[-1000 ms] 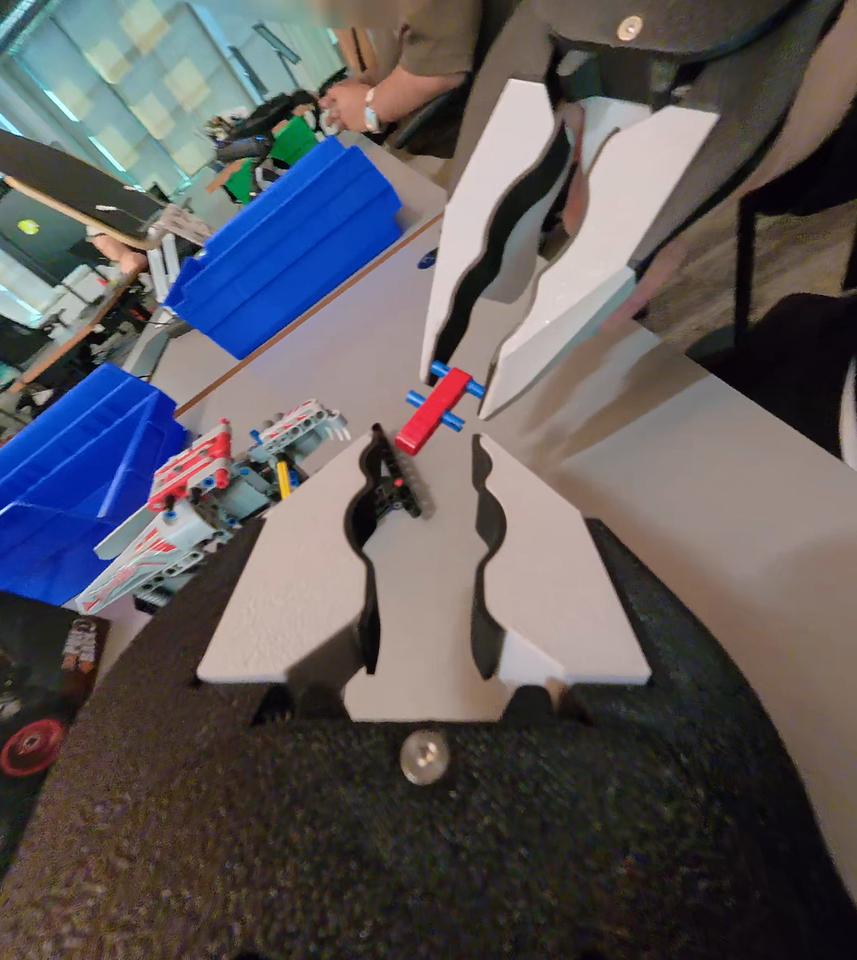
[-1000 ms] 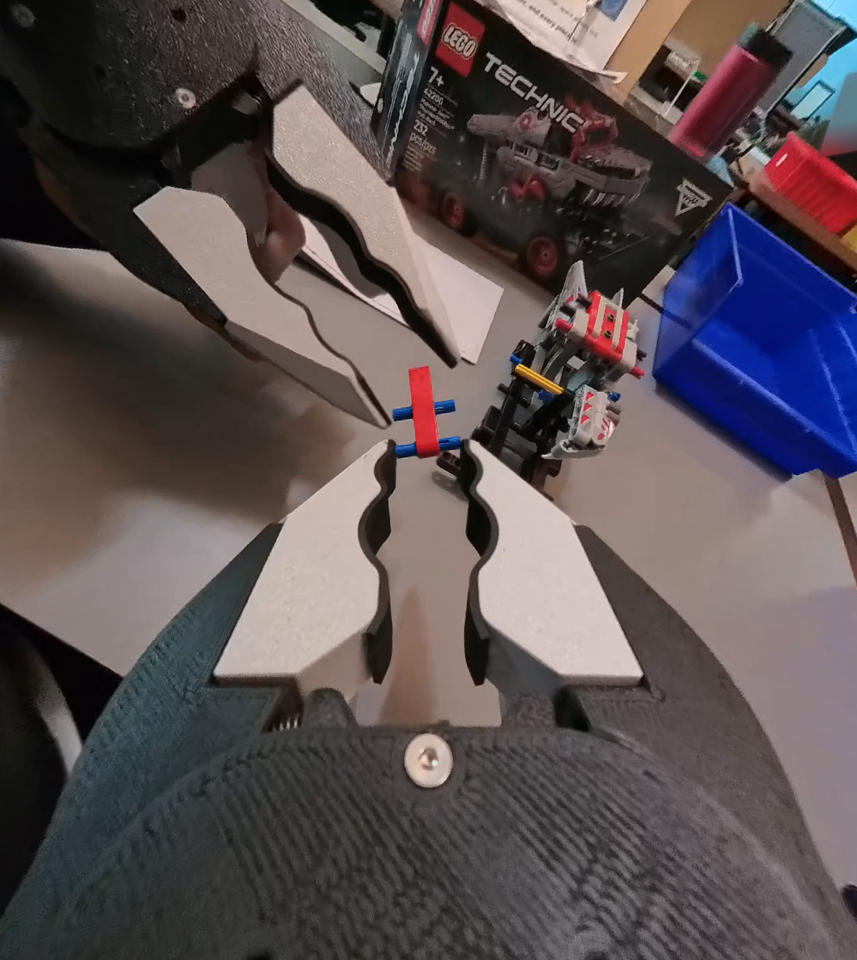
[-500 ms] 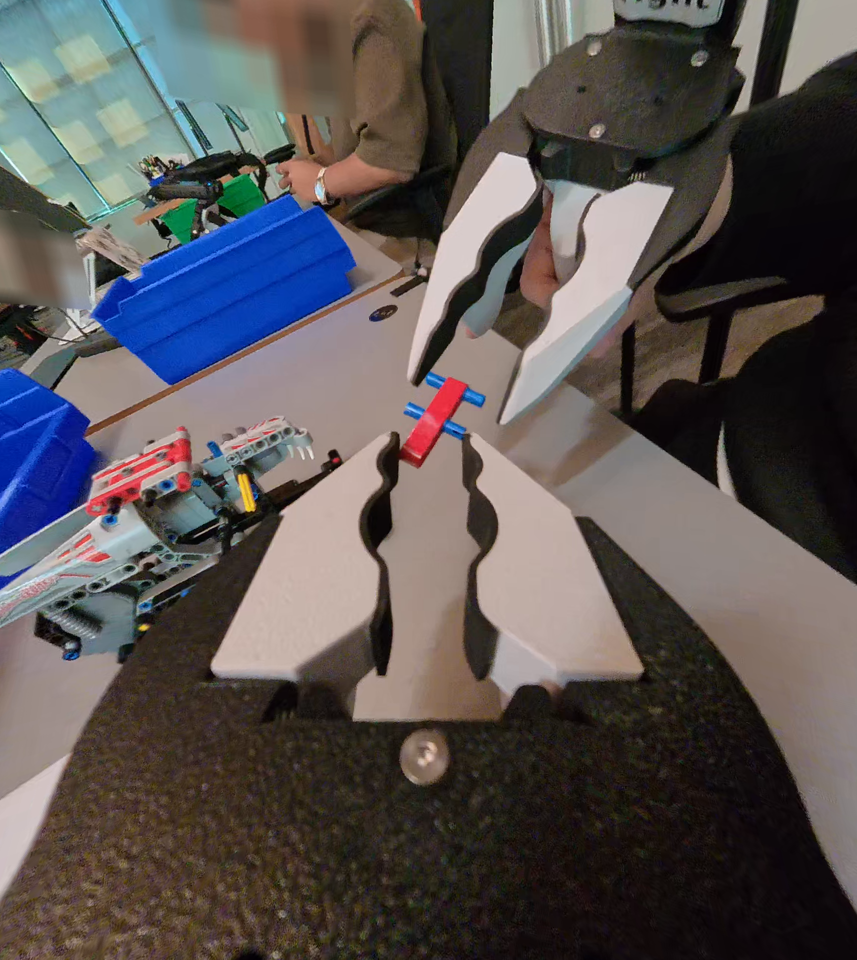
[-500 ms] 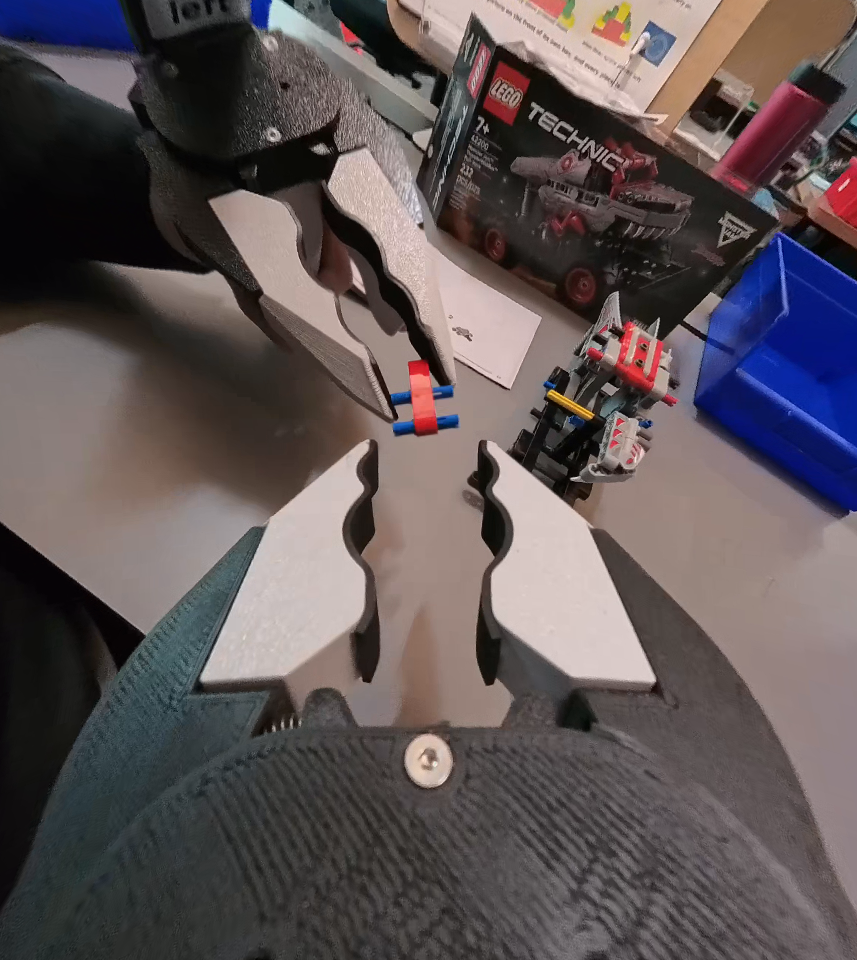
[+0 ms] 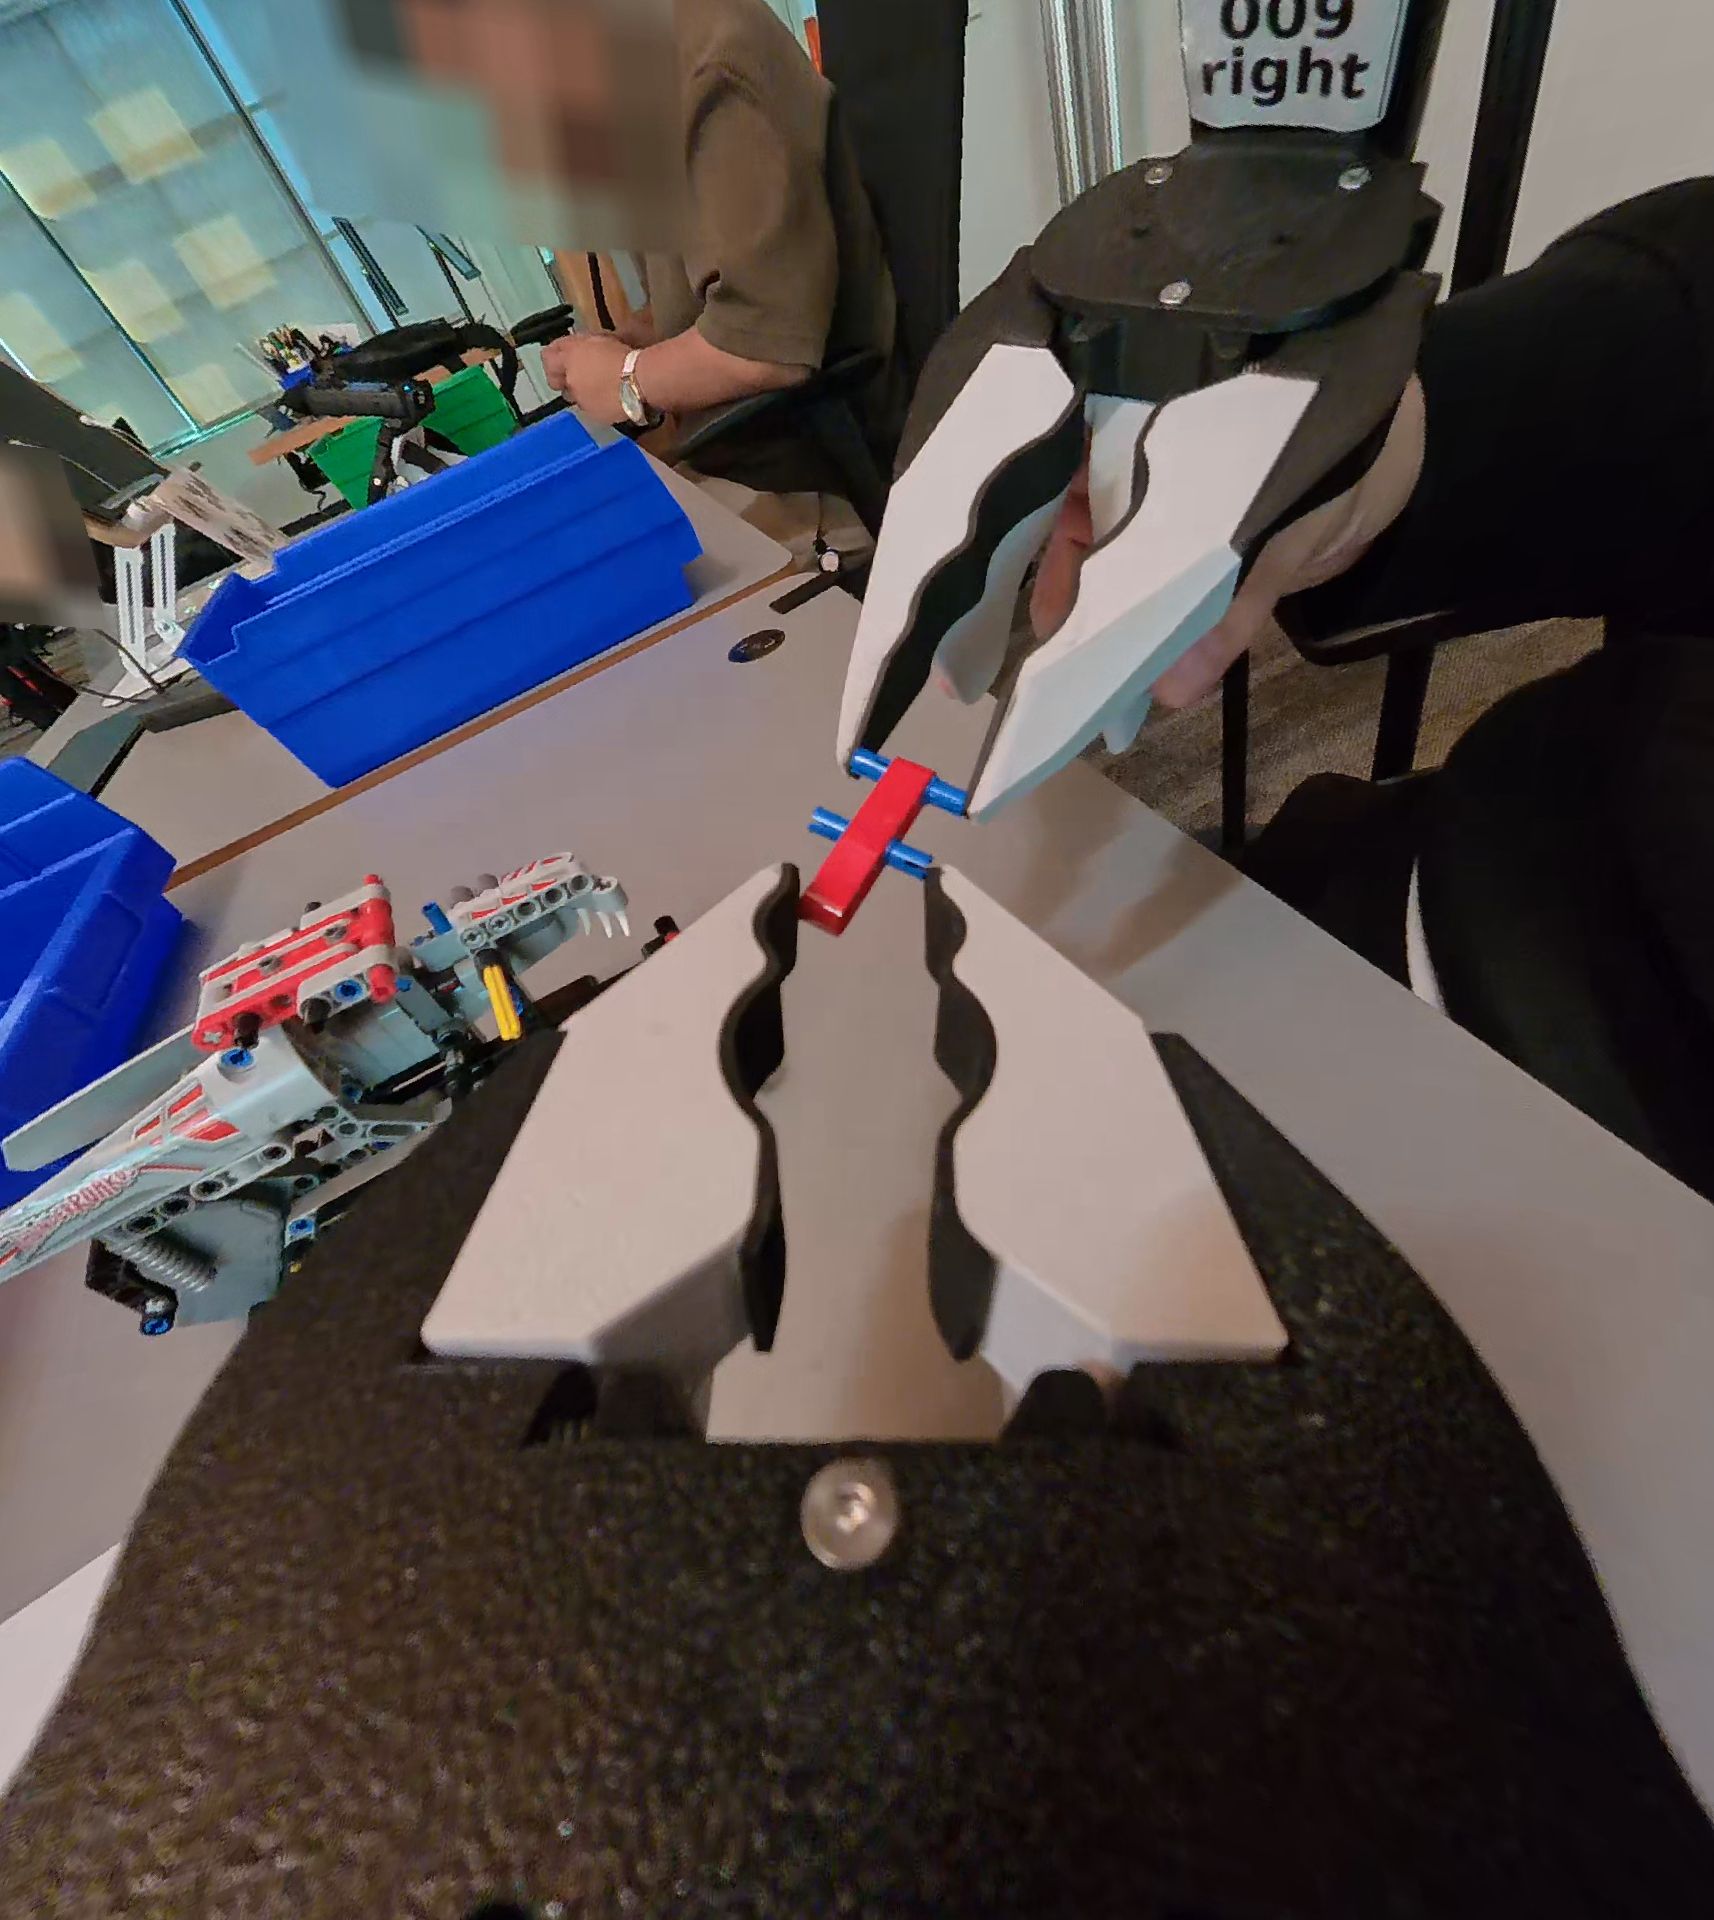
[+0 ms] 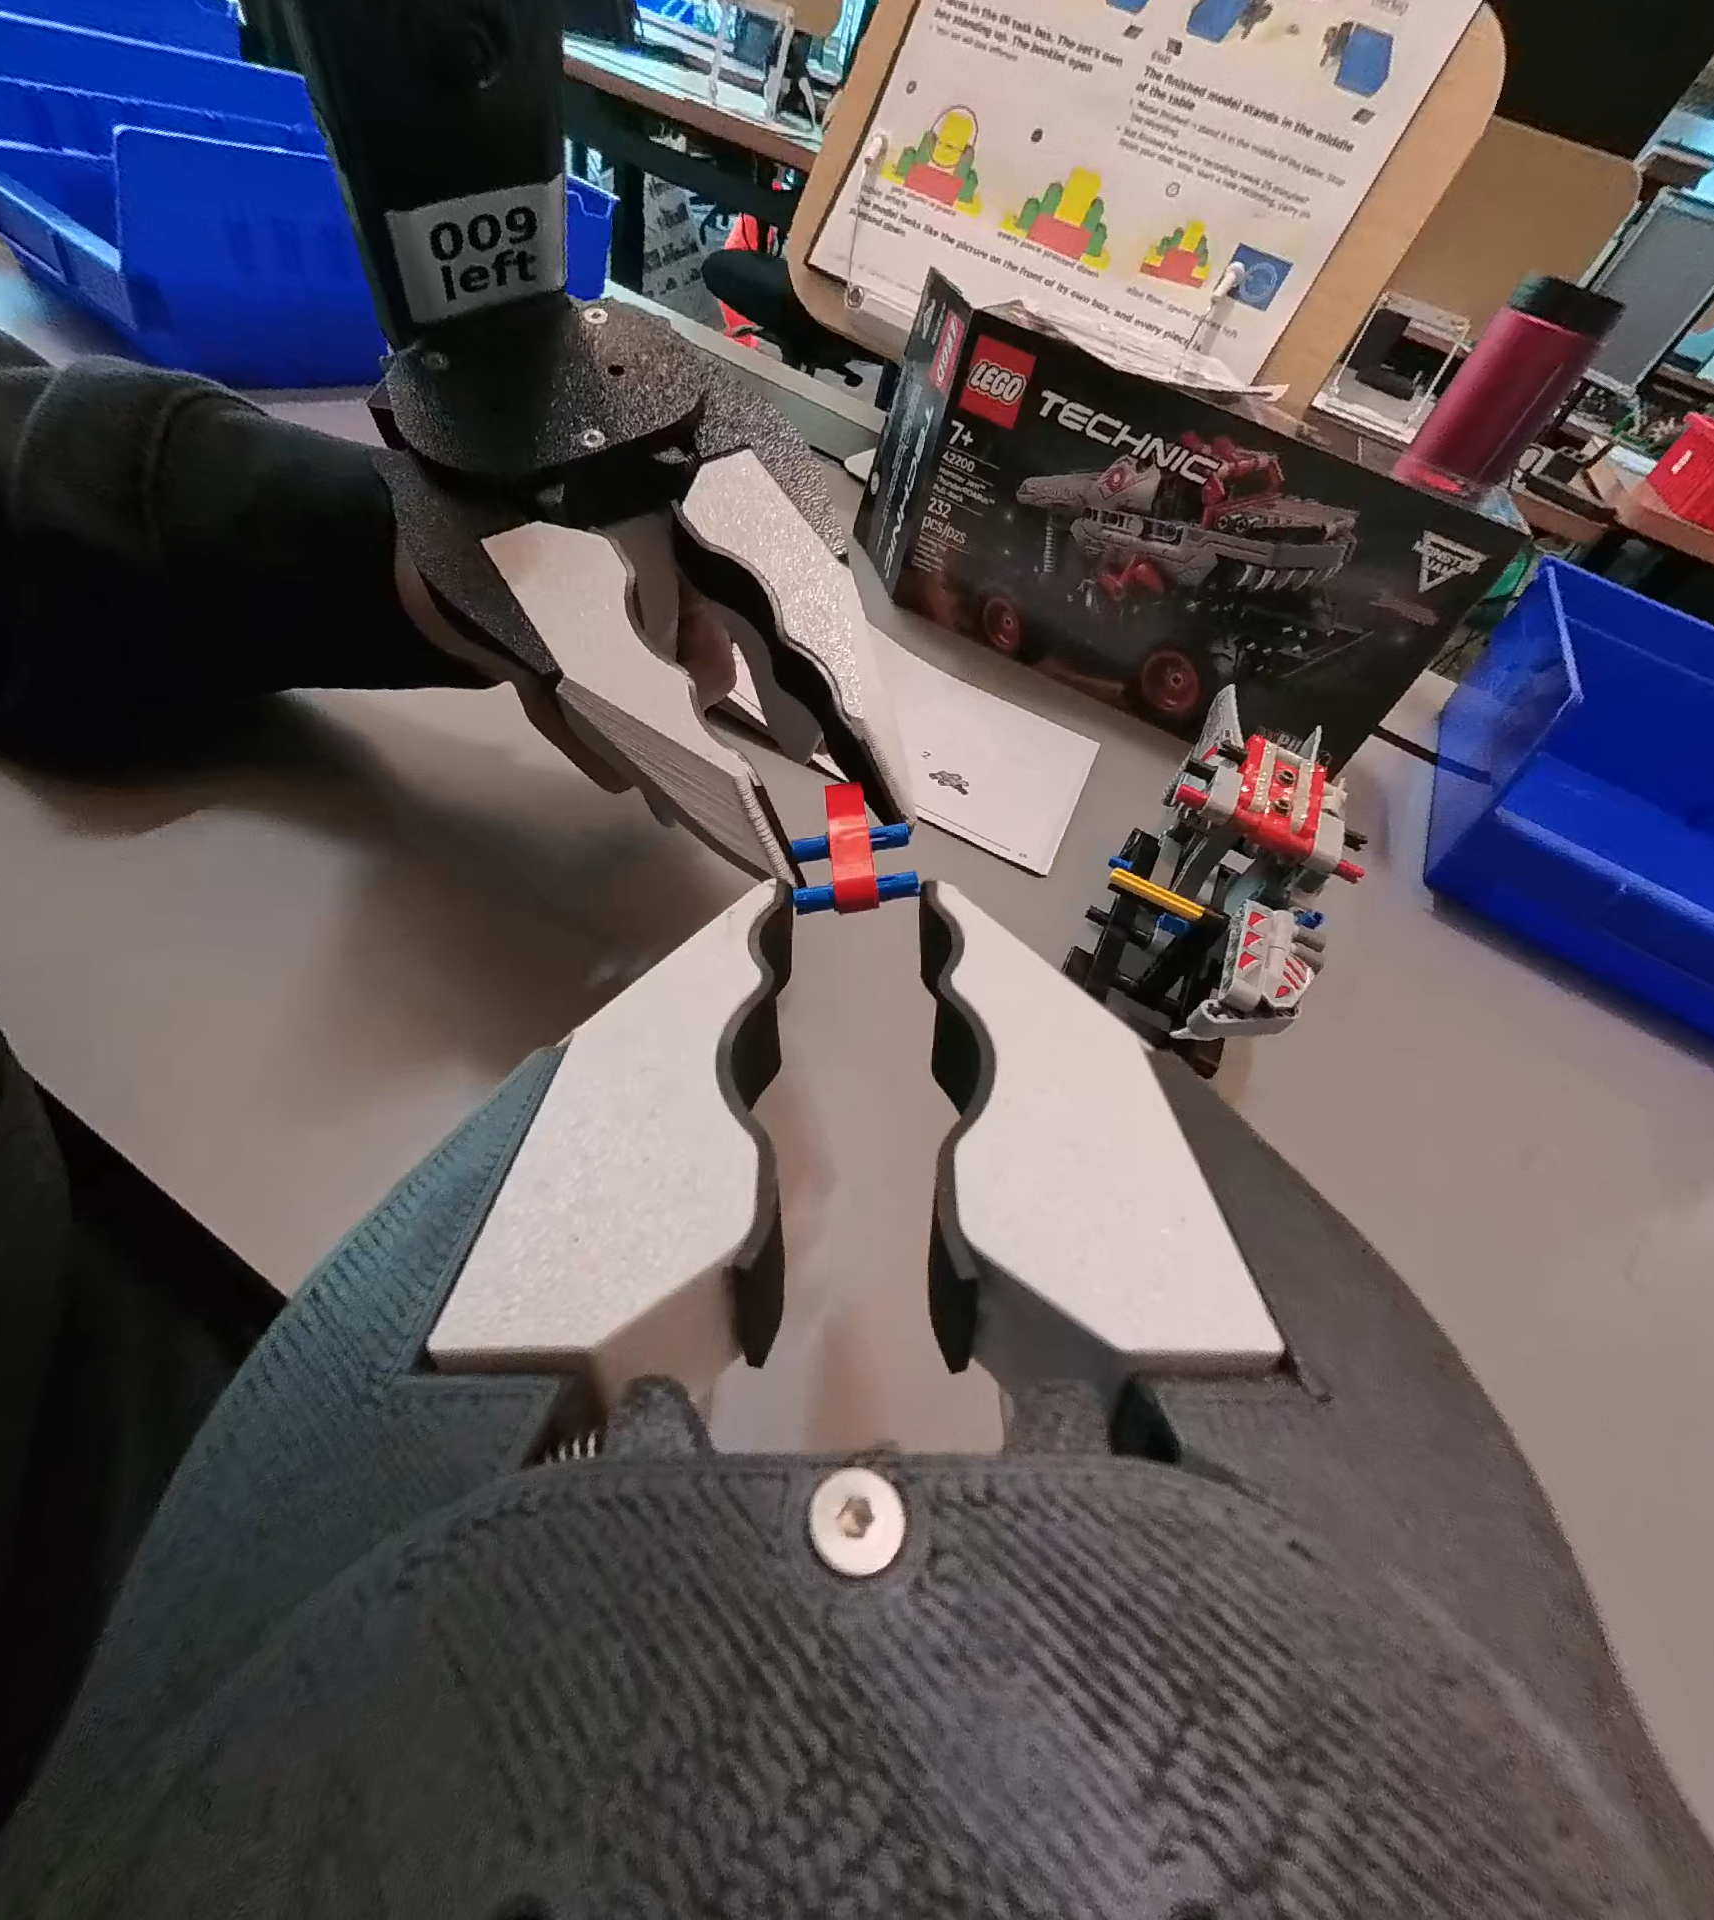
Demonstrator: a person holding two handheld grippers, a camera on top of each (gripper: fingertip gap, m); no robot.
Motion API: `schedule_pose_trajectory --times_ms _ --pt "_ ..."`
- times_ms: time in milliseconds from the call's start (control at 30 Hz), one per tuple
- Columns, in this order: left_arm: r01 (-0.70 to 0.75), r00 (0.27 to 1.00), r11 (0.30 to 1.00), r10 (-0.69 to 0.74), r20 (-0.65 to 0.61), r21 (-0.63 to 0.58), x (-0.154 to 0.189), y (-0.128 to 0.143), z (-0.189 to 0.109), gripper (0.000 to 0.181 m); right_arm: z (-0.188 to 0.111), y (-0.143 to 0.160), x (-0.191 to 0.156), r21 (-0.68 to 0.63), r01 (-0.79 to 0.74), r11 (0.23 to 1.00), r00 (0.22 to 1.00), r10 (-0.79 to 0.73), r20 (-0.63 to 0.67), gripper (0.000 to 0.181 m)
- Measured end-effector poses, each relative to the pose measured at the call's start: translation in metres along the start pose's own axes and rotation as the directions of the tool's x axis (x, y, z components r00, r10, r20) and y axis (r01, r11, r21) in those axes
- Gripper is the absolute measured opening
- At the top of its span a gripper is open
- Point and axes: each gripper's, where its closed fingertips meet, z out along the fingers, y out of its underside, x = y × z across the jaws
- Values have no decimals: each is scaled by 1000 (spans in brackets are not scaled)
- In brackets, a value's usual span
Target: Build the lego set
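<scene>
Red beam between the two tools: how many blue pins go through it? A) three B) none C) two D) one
C: two blue pins cross the red beam, one above the other in the right wrist view.
</scene>
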Motion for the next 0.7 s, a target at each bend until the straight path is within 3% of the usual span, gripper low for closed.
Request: schedule_pose_trajectory --times_ms 433,500,600,700 --pt "14 999 1000 -14 31 9 -5 -1 0 24 2 -1 4 20 -9 1000 1000 10 -20 22" --pt "4 997 1000 -4 73 -10 -11 1 -1 31 1 -1 13 17 -9 1000 997 10 -79 22" --pt "-12 992 1000 13 125 -13 -16 -4 -2 28 -4 -3 31 54 -42 998 980 52 -194 22" --pt "34 986 999 -37 165 25 -18 -13 1 21 -3 -7 34 105 -95 990 972 115 -204 22"
